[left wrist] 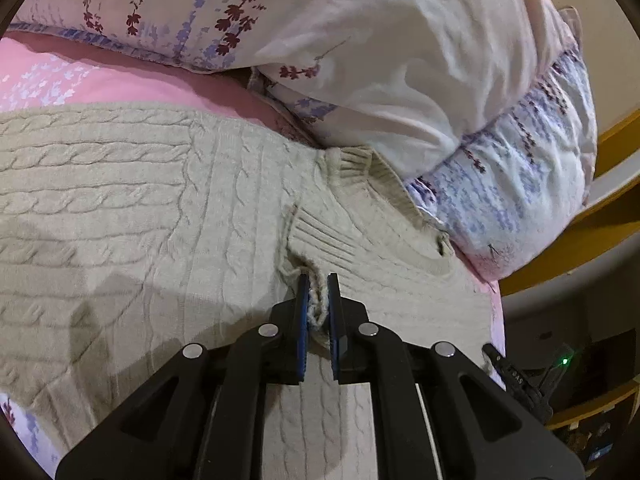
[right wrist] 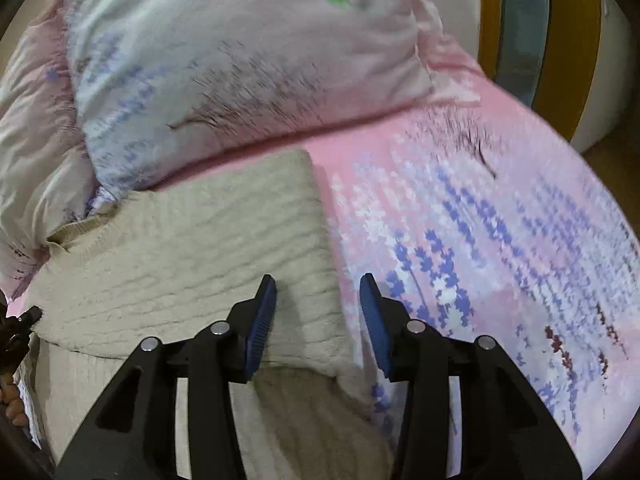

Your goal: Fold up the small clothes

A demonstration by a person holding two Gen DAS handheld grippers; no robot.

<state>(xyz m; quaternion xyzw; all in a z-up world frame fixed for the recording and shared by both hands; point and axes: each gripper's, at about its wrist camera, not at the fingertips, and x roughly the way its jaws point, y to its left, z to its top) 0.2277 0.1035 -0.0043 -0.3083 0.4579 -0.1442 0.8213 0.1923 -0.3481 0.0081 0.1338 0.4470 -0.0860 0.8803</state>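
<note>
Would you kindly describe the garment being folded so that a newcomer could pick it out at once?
Start at the pink flowered bedsheet, below the big floral pillow. The jumper lies spread there, its ribbed edge pinched in the left claw. It alone is plain beige cable knit; everything around it is smooth printed cloth.

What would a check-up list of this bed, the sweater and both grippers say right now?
Surface: pink flowered bedsheet, wrinkle-free where visible.
Job's things: beige cable-knit sweater lying partly folded on the sheet.
Clutter: floral pillow touching the sweater's collar.
Grippers: left gripper shut on a pinch of sweater edge; right gripper open over the sweater's folded edge, pads not pressing.
Cables: nothing seen.
Surroundings: yellow wooden frame beyond the bed.
</note>
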